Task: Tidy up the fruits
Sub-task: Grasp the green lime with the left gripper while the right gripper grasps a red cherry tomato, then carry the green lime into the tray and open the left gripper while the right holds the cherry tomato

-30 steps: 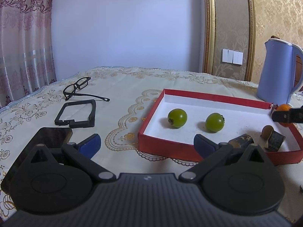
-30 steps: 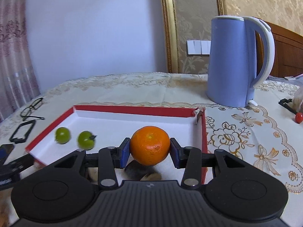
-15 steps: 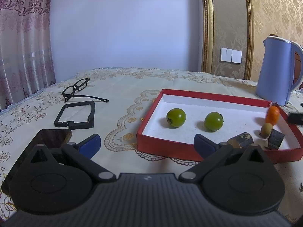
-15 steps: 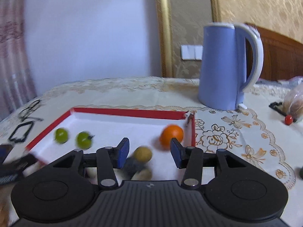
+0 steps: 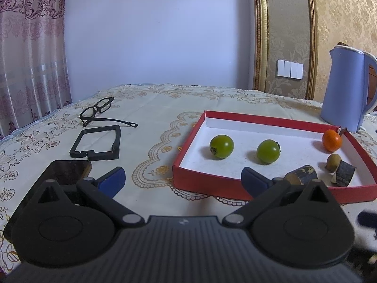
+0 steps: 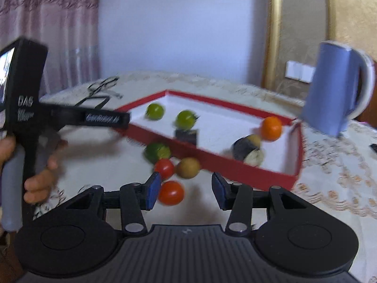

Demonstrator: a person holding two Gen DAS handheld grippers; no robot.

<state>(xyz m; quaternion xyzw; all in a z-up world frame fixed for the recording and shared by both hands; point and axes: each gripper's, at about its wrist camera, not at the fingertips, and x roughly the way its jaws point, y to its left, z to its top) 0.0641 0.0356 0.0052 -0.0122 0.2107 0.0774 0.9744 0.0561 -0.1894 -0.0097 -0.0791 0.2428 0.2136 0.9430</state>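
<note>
The red tray [image 5: 278, 120] now holds the orange [image 5: 331, 140], lying loose in its far right corner by the kettle [image 5: 344, 89] — a second ago it sat clamped in the right hand-held gripper [image 6: 186, 189]. That gripper, jaws apart and empty, has swung back over 4 fruits still outside on the surface, a red tomato [image 6: 170, 193] nearest. The left hand-held gripper [image 5: 183, 176] waits wide open, holding nothing. So: 1 delivered, more to go.

fruits [image 5: 221, 146] in box [image 5: 266, 119], kettle [image 5: 344, 94] behind
</note>
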